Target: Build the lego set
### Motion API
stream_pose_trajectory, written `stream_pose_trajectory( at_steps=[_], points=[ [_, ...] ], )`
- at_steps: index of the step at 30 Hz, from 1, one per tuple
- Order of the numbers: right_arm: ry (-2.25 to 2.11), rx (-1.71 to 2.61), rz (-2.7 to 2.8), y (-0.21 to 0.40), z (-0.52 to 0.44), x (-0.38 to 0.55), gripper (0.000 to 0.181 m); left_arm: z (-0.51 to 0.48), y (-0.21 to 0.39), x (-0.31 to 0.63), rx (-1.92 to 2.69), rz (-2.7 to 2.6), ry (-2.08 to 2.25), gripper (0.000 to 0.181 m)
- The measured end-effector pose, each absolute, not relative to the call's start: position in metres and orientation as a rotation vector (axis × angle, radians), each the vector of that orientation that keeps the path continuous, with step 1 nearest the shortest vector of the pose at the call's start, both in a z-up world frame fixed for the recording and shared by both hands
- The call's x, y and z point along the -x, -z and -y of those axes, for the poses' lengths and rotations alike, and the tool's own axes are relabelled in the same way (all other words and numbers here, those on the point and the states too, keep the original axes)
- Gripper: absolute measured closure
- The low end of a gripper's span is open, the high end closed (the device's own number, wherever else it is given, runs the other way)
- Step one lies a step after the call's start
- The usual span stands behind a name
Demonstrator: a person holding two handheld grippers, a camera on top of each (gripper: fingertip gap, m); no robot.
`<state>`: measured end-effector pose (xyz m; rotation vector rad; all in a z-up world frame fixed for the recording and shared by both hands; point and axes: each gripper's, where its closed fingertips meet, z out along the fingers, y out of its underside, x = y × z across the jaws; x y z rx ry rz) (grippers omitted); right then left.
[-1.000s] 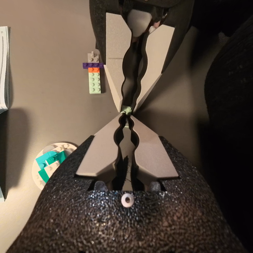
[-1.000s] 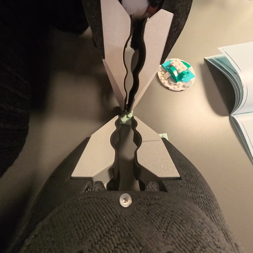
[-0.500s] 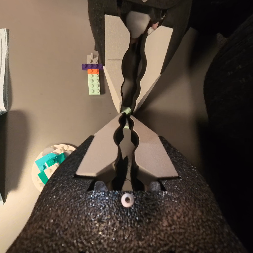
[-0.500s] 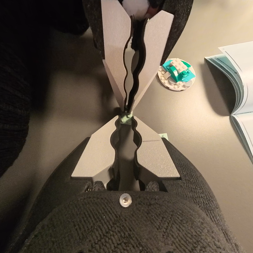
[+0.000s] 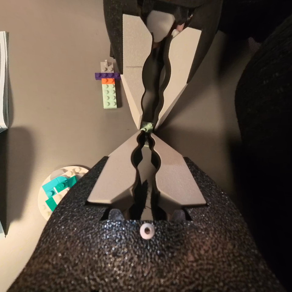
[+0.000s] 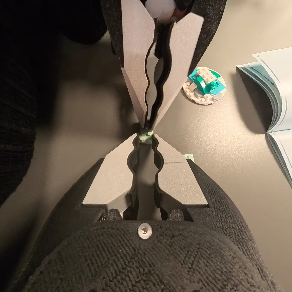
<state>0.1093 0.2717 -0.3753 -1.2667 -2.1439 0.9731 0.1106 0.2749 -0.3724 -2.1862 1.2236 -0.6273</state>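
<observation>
A small light green plate [image 6: 146,136] is pinched between the tips of my right gripper [image 6: 146,137], which is shut on it above the table. My left gripper [image 5: 146,136] meets it tip to tip from the opposite side. It is shut, with a pale green bit showing between its tips. I cannot tell whether this is the same plate or a second small piece. The plate also shows in the left wrist view [image 5: 147,126]. A strip of grey, purple, orange and light green plates [image 5: 109,88] lies flat on the table.
A round white plate with teal and white bricks [image 6: 205,85] sits on the table; it also shows in the left wrist view [image 5: 63,186]. An open instruction booklet [image 6: 276,110] lies beyond it. A person's dark sleeve [image 6: 15,110] fills the other side.
Both grippers stay shut and tip to tip. The views have drifted only slightly.
</observation>
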Motion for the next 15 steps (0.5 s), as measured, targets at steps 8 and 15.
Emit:
stream_pose_trajectory(
  at_steps=[8, 15],
  points=[
    [-0.973, 1.267, 2.144, 0.3753, -0.2718, -0.1092, 0.167, -0.2742, 0.3739, -0.1065, 2.216, -1.196, 0.615, 0.164],
    [-0.975, 1.269, 2.144, 0.3753, -0.2717, -0.1093, 0.167, -0.2704, 0.3688, -0.1011, 2.189, -1.145, 0.616, 0.160]
  ],
)
